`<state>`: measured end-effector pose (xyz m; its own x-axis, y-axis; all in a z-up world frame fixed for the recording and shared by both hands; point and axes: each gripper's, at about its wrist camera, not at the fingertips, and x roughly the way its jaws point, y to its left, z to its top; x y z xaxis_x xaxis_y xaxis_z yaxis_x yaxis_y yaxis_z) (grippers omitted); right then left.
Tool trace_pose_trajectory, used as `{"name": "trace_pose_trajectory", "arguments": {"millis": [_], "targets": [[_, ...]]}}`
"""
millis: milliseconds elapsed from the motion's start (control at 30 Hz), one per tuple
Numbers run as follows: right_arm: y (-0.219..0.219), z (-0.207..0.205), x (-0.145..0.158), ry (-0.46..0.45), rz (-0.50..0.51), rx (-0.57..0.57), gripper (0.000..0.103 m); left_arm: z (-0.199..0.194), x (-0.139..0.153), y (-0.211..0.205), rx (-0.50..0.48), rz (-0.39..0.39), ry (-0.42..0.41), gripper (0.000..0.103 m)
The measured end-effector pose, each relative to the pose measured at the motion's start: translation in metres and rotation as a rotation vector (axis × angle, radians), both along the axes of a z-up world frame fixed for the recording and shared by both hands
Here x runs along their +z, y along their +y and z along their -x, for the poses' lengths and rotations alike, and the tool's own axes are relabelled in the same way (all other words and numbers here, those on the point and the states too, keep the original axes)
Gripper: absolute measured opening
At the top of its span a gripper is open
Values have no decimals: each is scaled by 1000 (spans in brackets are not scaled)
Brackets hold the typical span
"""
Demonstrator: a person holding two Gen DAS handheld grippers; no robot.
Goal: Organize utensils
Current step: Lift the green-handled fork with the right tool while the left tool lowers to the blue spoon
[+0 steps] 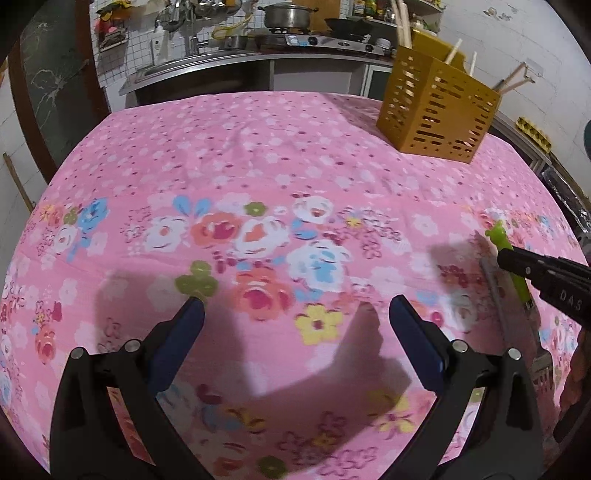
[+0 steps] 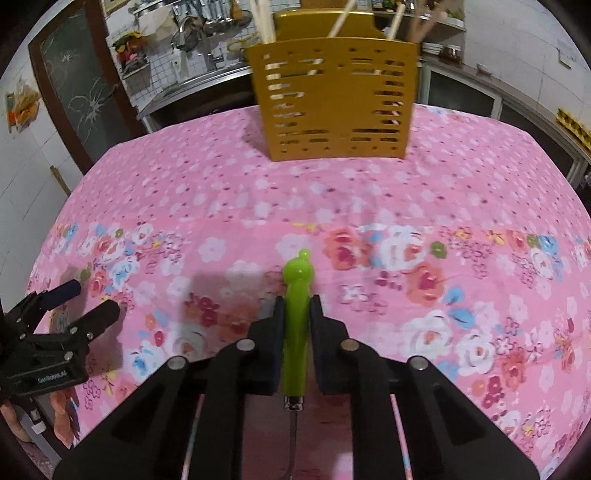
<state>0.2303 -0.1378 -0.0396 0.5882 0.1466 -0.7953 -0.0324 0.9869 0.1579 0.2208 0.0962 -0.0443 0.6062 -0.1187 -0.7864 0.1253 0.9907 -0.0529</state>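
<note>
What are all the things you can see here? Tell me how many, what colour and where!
tablecloth: one, pink with flowers, covering the table
holder: one, yellow-brown with slots, upright at the table's far side
chopsticks: several, pale wood, sticking out of the holder's top
fork: one, green handle with metal end, held between the right gripper's fingers, handle pointing toward the holder
pot: one, silver, on the stove behind the table
pan: one, dark, on the stove beside the pot
left gripper: one, black with blue fingers, open over the cloth, holding nothing
right gripper: one, black, shut on the fork's handle
</note>
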Motion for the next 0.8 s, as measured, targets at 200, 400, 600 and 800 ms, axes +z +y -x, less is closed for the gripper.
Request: {"name": "trace_pose_trajectory", "arguments": {"millis": [200,400,600,800], "targets": [[-31,5,0,7,-4,-36,14,7,3,-34,-49,7,2,97],[-59,9,-4,24,25,-59,14,7,2,-69,-80,33,28,97],[-88,16,-14,16,32,-96,14,6,3,-101,-84,52,38,94],[-101,20,-15,0,14,-94,14,6,0,-125,-112,37,55,85]]}}
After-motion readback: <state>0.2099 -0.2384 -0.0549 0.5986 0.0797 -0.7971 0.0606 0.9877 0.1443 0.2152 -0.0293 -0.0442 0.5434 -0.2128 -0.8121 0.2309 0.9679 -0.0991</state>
